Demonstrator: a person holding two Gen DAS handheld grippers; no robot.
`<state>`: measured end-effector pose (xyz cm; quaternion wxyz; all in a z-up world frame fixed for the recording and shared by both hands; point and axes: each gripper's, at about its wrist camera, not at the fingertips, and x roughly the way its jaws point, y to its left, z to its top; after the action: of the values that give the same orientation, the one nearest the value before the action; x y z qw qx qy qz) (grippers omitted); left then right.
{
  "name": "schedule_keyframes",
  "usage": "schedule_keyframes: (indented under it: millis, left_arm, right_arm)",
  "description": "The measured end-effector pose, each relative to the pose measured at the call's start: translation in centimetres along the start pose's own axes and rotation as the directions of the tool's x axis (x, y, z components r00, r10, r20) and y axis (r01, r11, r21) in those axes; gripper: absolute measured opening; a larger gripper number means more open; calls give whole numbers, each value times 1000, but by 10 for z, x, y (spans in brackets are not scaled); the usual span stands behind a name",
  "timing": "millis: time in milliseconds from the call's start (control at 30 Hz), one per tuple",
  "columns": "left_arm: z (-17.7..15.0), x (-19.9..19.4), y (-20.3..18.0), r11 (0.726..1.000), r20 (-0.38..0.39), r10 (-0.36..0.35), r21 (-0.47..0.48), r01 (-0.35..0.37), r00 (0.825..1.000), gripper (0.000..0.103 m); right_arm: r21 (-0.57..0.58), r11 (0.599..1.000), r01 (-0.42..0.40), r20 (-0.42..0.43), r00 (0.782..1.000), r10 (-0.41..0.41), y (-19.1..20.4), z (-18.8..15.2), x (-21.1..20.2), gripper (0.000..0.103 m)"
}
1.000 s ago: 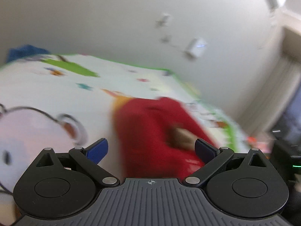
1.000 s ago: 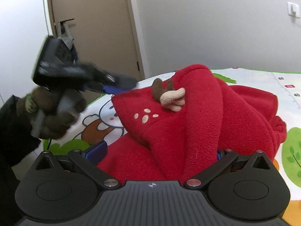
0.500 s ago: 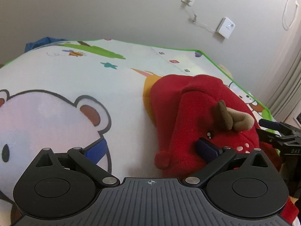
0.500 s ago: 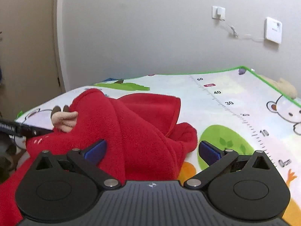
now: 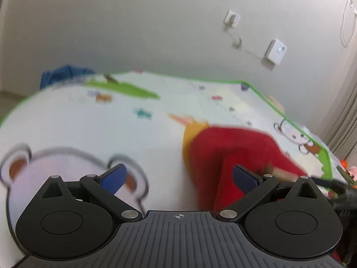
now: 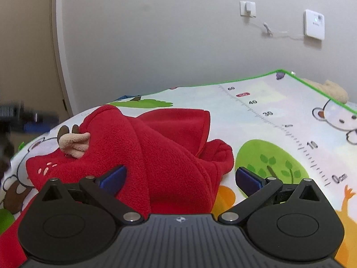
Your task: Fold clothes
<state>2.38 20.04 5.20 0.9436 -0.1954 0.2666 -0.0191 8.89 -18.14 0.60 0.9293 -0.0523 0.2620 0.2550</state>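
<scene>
Right now the red fleece garment (image 6: 169,147) lies bunched in a loose heap on the cartoon play mat (image 6: 279,120), with a small tan plush antler (image 6: 74,144) sticking up from its near-left side and a few pale spots printed just below that. From the right wrist view, the right gripper (image 6: 179,177) hovers low over the heap with its blue-padded fingers spread wide, nothing caught between them; the left pad sits in front of the fleece and the right pad in front of the mat's green tree print. The left gripper (image 5: 178,176) is likewise spread and holds nothing (its view is motion-blurred), its right finger overlapping the red fabric (image 5: 234,151) and its left finger over the mat's bear drawing (image 5: 67,167). A white wall box (image 6: 314,25) and an outlet with a cable hang on the wall behind, and some blue cloth (image 5: 64,73) sits beyond the mat's far edge.
</scene>
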Motion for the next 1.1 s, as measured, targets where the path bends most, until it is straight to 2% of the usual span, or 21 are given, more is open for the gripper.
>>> schedule_keyframes:
  millis: [67, 100, 133, 167, 200, 267, 333, 400, 467, 500, 567, 667, 767, 833, 900, 1000, 1067, 1100]
  left_arm:
    - [16, 0, -9, 998, 14, -64, 2, 64, 998, 103]
    - [22, 1, -17, 991, 13, -131, 0, 131, 991, 103]
    - [26, 5, -24, 975, -9, -221, -14, 221, 975, 103]
    - [30, 9, -32, 951, -29, -310, -30, 309, 950, 103]
    - [33, 13, -40, 918, -48, -395, -47, 393, 917, 103]
    - [33, 27, -55, 874, -96, -485, -83, 479, 869, 103]
    - [31, 44, -68, 873, -146, -489, -88, 481, 860, 103]
    - [27, 66, -73, 895, -194, -446, -81, 439, 874, 103]
    - [22, 88, -72, 916, -255, -401, -102, 388, 880, 103]
    - [21, 94, -73, 924, -271, -382, -96, 370, 883, 103]
    - [21, 96, -78, 933, -287, -356, -59, 354, 889, 103]
    - [24, 91, -79, 937, -291, -345, -53, 345, 892, 103]
    - [25, 66, -70, 933, -234, -358, -59, 354, 904, 103]
    - [21, 46, -60, 926, -198, -377, -61, 373, 905, 103]
    - [11, 28, -50, 930, -187, -366, -48, 364, 912, 103]
    - [-8, 10, -39, 965, -211, -253, 21, 263, 944, 103]
    - [-22, 2, -34, 980, -229, -148, 93, 173, 962, 103]
    - [-26, 0, -30, 982, -234, -131, 101, 158, 963, 103]
  right_arm:
    - [-38, 999, 12, 7, 1000, -11, 4, 2, -4, 103]
    - [-55, 998, 16, 12, 1000, -16, 5, 3, -6, 103]
    - [-68, 998, 15, 19, 1000, -14, 6, 4, -8, 103]
    - [-81, 997, 14, 27, 1000, -12, 8, 6, -11, 103]
    - [-92, 996, 12, 35, 999, -8, 8, 7, -14, 103]
    - [-90, 996, -15, 56, 998, 21, 8, 10, -21, 103]
    - [-74, 995, -64, 80, 994, 70, 8, 12, -28, 103]
    - [-73, 990, -122, 81, 989, 127, 9, 13, -31, 103]
    - [-98, 984, -151, 64, 985, 157, 13, 11, -30, 103]
    - [-130, 983, -130, 37, 990, 135, 19, 8, -24, 103]
    - [-212, 976, -38, -42, 999, 30, 32, -4, -1, 103]
    - [-248, 969, 7, -27, 1000, -14, 44, -19, 9, 103]
    - [-262, 965, 17, -37, 999, -28, 48, -19, 5, 103]
    - [-203, 979, -14, -71, 997, 0, 41, -18, 5, 103]
    - [-121, 990, -68, -113, 992, 54, 30, -17, 6, 103]
    - [-6, 987, -160, -160, 975, 157, 13, -11, 6, 103]
    - [100, 970, -222, -124, 964, 234, -1, -6, 0, 103]
    - [151, 956, -252, -95, 959, 268, -7, -3, -4, 103]
